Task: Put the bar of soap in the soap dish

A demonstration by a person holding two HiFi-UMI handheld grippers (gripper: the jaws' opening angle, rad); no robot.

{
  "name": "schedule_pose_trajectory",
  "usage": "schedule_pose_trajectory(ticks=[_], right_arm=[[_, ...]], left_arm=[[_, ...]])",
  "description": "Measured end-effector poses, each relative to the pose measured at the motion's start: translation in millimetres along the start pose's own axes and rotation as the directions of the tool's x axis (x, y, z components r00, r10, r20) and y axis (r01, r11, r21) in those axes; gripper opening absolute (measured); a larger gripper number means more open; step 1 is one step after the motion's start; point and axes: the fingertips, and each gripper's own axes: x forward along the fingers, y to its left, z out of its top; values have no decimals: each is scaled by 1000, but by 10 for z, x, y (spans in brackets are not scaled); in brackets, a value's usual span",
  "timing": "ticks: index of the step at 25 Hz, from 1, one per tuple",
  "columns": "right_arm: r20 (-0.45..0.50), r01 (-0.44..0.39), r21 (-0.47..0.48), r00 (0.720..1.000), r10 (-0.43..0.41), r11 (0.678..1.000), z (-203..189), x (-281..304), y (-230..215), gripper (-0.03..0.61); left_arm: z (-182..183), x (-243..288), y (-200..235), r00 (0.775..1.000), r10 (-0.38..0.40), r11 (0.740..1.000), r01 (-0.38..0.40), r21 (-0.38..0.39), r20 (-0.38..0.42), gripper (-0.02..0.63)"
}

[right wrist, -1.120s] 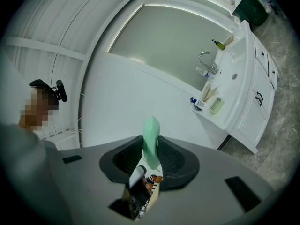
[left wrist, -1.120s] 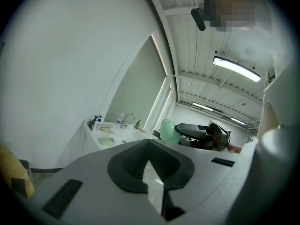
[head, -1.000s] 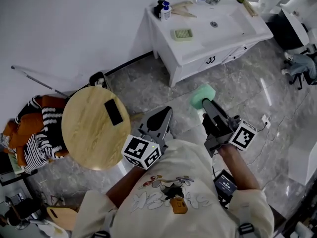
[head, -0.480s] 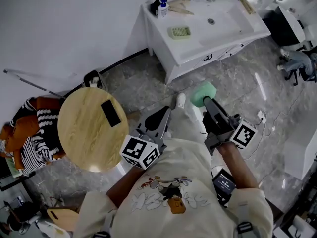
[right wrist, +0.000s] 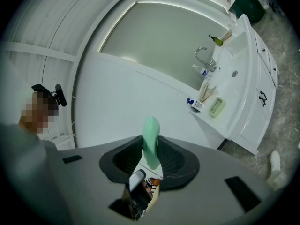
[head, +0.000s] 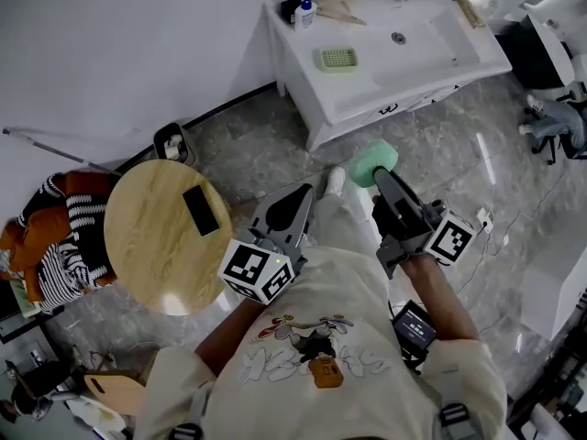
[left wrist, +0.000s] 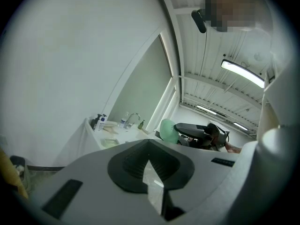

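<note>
Found the right tool (head: 380, 178) clamped on the bar of soap (head: 373, 160), pads pinching its flat faces, most of the green bar poking out past the tips. Confirmed it in the right gripper view: bar edge-on between the jaws. Found the left tool (head: 297, 202) closed on nothing, held beside the right one, both over the floor (head: 275, 145). Spotted the soap dish (head: 337, 59) empty on the white worktop (head: 362, 82), near a cluster of bottles (head: 301, 12), with the basin (head: 417, 39) on its other side. Put the soap well apart from the dish, nothing placed yet; rated this as the carry stage. Flagged a shallow grip on a slick bar: likely slip or twist-out during the reach, ending in a drop onto hard floor. Judged a harder squeeze prone to squirting it forward. Flagged the bottles too: could clip them on a low approach from that side. Expected a light dish to skate on the smooth worktop under any sideways push, and a high release to bounce the bar out toward the basin.
</note>
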Motion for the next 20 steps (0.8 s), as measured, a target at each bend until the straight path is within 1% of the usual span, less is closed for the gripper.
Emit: schedule_pose_trajectory(ticks=[5,9,13,16,20], right_arm=[[-15,-1,9,1000,1,1000,429,268,-312,107],[-15,-1,44,1000,2,999,724,393,-521,106],[-36,-18,40,999,20,999,1130,591,-769,106],[-53,-22,65,998,25,998,1235,626,-837,106],[-80,-31,69,996,37,997,1398,696,-896,106]], left_arm=[[122,525,192,1000,12,1000,-12,-10,-21,8],[239,899,295,999,18,1000,-17,9,-45,8],[380,1430,424,998,30,999,-29,22,-57,8],[437,1611,434,997,42,999,-39,31,-70,8],[597,1804,469,996,65,997,-63,39,-59,8]])
